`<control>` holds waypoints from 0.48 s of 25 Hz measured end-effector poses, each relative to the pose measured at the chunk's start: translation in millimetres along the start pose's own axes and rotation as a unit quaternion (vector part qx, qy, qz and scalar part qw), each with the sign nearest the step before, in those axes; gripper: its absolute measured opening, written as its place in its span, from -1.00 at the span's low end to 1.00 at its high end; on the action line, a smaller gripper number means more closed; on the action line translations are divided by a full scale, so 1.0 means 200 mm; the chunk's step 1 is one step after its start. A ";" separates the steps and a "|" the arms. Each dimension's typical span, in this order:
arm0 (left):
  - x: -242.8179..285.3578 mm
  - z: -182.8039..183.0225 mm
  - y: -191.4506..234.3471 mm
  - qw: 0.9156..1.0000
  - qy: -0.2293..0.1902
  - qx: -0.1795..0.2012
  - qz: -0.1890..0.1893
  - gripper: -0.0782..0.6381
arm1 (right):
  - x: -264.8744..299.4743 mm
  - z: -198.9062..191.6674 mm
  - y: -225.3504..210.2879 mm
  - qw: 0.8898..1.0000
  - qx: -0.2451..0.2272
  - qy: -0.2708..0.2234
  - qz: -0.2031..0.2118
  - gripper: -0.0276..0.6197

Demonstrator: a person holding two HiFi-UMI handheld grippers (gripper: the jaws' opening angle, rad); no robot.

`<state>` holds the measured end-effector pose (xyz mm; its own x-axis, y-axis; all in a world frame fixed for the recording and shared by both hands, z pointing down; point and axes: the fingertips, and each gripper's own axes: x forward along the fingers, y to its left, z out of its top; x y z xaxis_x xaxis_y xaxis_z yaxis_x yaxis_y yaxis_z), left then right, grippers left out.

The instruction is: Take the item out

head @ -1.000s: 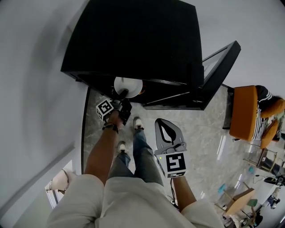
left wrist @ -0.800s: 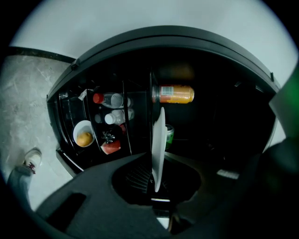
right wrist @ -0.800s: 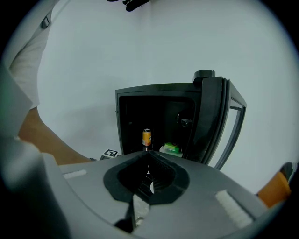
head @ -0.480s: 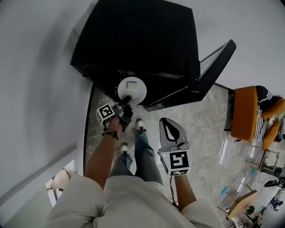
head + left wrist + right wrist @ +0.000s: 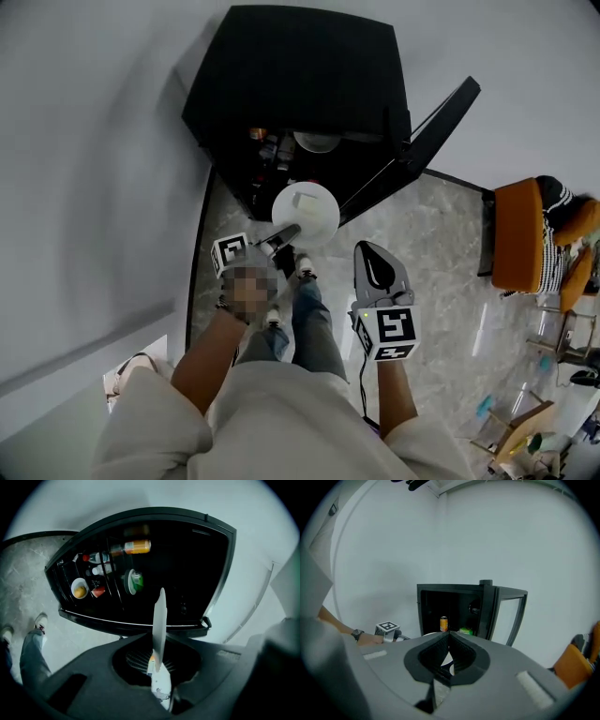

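Note:
A black mini fridge (image 5: 300,75) stands by the wall with its glass door (image 5: 417,131) swung open to the right. My left gripper (image 5: 284,234) is shut on the rim of a round white plate (image 5: 305,213), held out in front of the fridge opening. In the left gripper view the plate (image 5: 160,625) shows edge-on, clamped between the jaws of the left gripper (image 5: 158,670). My right gripper (image 5: 373,253) hangs lower right of the plate, shut and empty. In its own view the right gripper (image 5: 449,641) points at the fridge (image 5: 461,606).
Inside the fridge sit an orange-capped bottle (image 5: 136,547), a bowl with yellow contents (image 5: 79,589), a green-lidded tub (image 5: 133,581) and an orange can (image 5: 444,623). An orange chair (image 5: 520,234) stands at the right. My shoes (image 5: 302,267) are on the marble floor below the plate.
The left gripper has drawn the plate out of the fridge, up and toward me. The fridge now looks farther off. The right gripper has shifted slightly right.

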<state>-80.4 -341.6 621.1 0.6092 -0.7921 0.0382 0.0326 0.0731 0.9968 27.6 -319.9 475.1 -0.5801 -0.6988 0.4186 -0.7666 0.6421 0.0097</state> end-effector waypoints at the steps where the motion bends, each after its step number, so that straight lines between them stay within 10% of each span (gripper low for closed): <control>1: -0.01 -0.04 -0.07 1.000 0.006 0.005 -0.010 -0.71 | -0.03 0.01 0.01 1.000 0.002 -0.002 0.000 -0.90; 12: -0.32 -0.46 -0.45 0.996 0.081 0.029 -0.029 -0.71 | -0.40 0.05 0.15 1.000 0.006 -0.030 0.007 -0.90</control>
<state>-49.1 -242.1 522.3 0.7277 -0.6854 -0.0267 0.0279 -0.0093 0.9996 48.2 -247.8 432.8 -0.6065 -0.7074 0.3630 -0.7608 0.6489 -0.0065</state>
